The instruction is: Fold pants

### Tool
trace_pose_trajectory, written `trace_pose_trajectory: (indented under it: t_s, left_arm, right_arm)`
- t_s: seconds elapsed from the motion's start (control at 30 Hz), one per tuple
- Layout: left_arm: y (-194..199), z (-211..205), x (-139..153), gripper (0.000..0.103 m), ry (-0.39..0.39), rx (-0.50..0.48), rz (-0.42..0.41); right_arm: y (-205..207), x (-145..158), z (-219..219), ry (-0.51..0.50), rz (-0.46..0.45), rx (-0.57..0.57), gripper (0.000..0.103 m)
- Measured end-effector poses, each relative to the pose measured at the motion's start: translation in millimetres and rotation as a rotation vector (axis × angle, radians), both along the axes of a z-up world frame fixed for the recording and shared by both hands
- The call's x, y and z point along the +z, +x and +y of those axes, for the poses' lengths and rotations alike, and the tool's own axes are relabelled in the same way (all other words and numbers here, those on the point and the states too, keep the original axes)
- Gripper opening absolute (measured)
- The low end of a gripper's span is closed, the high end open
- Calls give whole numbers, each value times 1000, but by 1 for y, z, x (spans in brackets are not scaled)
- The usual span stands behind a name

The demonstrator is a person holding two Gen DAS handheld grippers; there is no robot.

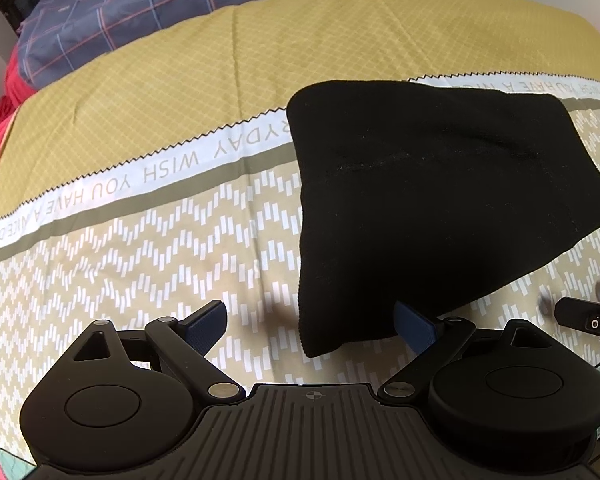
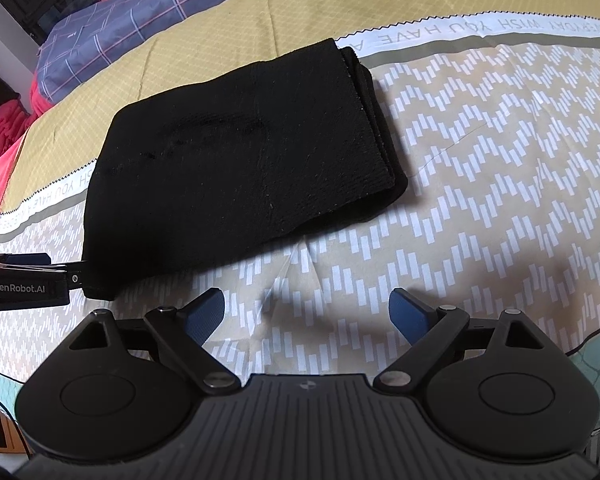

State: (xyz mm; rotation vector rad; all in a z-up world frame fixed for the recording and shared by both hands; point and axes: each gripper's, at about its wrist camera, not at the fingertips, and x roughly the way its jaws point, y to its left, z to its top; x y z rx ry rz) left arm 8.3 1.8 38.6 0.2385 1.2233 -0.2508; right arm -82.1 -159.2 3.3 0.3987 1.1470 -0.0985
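Folded black pants (image 2: 236,152) lie on bed sheet (image 2: 480,160), frame middle. Left claw (image 1: 310,324) spread wide, holds nothing. Right claw (image 2: 306,312) spread too.

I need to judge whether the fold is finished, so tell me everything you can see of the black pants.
The black pants lie folded into a compact, roughly rectangular stack on the patterned bedspread, across its lettered white band. The fabric looks soft, knit-like and lint-flecked. Stacked layers show along the right edge, which looks fairly even. The top is flat with faint creases. The open left gripper straddles the near corner, one fingertip at the fabric's edge; the open right gripper is clear of it.
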Motion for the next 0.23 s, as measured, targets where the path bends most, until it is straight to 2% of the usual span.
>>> trace_pose_trajectory:
  t_s: [0.23]
  left_arm:
    - [1, -3, 0, 103, 8, -4, 11]
  right_arm:
    - [4, 0, 1, 3, 1, 11, 92]
